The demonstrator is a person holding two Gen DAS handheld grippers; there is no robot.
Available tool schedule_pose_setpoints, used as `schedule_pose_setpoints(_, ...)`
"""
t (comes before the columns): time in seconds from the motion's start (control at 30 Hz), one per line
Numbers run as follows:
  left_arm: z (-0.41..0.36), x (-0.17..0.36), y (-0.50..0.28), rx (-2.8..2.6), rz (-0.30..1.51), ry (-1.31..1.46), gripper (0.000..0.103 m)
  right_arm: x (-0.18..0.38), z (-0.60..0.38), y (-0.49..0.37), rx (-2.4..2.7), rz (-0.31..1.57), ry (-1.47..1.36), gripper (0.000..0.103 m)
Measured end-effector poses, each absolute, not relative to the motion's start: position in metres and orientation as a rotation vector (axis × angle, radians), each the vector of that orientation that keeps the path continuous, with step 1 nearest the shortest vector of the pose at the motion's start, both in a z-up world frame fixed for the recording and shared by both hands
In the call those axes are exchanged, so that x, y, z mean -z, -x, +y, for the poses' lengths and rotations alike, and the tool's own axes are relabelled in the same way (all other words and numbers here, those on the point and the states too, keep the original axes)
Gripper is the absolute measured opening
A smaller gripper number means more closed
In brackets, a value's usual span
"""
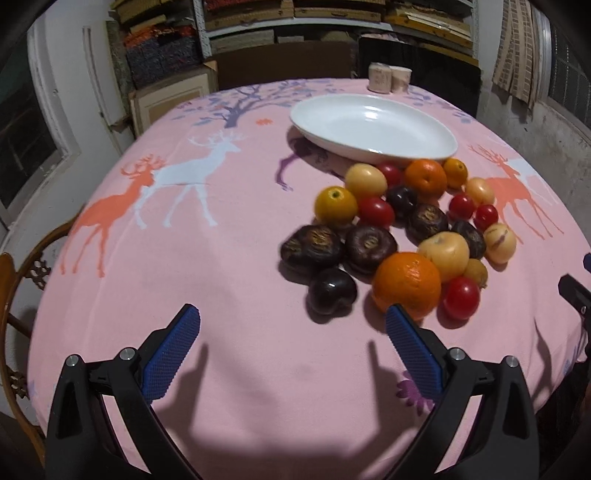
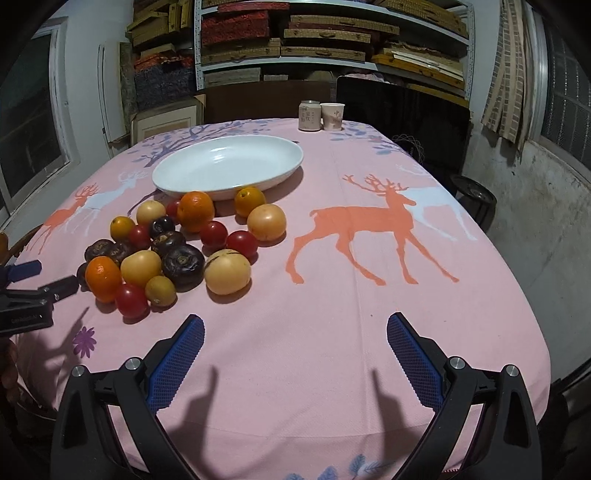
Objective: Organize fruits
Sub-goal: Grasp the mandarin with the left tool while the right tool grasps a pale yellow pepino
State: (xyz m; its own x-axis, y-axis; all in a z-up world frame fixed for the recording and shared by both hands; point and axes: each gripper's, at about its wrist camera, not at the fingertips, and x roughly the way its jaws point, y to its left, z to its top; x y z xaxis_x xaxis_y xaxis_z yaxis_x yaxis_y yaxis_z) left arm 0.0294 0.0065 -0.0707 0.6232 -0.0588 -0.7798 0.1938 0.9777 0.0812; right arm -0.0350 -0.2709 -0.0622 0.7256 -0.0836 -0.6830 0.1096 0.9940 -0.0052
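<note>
Shelves [image 2: 332, 33] stacked with flat boxes fill the back wall, and before them stands a worktop under a pink cloth [image 2: 332, 295] printed with deer and trees. On the cloth lies an oval white dish [image 1: 373, 127], bare inside. Just in front of it sits the heap of fruit [image 1: 402, 229] — oranges, red tomatoes, pale yellow fruits and dark purple ones, crowded together and touching. One big orange [image 1: 406, 284] lies at the near edge of the heap, with a dark plum [image 1: 332, 290] beside it and a tomato [image 1: 461, 297] on its other side. At the far end of the worktop a can [image 2: 309, 115] and a paper cup [image 2: 332, 116] stand side by side.

The left gripper [image 1: 291, 325] hovers over bare cloth, jaws wide and empty; its right finger crosses the orange's lower edge in this view, though whether it touches I cannot tell. The right gripper [image 2: 295, 332] hangs over the cloth to the right of the heap, jaws also wide, holding nothing — the fruit lies well off to its left.
</note>
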Motion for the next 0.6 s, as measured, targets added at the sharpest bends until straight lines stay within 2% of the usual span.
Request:
schedule_pose_setpoints(0.23,-0.034,0.068,-0.019,0.295,0.8,-0.207,0.098,0.068,-0.273,0.031,0.098,0.772,-0.032,0.099)
schedule_pose_setpoints(0.27,-0.042,0.068,-0.019,0.286,0.78,-0.25,0.092,0.069,-0.274,0.03,0.099,0.776,-0.036,0.099)
schedule_pose_setpoints(0.3,-0.051,0.07,-0.019,0.279,0.757,-0.298,0.075,0.07,-0.275,0.03,0.102,0.776,-0.04,0.099)
schedule_pose_setpoints(0.37,-0.062,0.079,-0.024,0.3,0.783,-0.354,0.052,0.07,-0.278,0.031,0.11,0.772,-0.044,0.099)
schedule_pose_setpoints(0.4,-0.065,0.086,-0.028,0.327,0.823,-0.351,0.046,0.069,-0.28,0.032,0.116,0.77,-0.046,0.099)
schedule_pose_setpoints(0.6,-0.062,0.09,-0.027,0.345,0.808,-0.347,0.045,0.072,-0.291,0.028,0.128,0.783,-0.077,0.1)
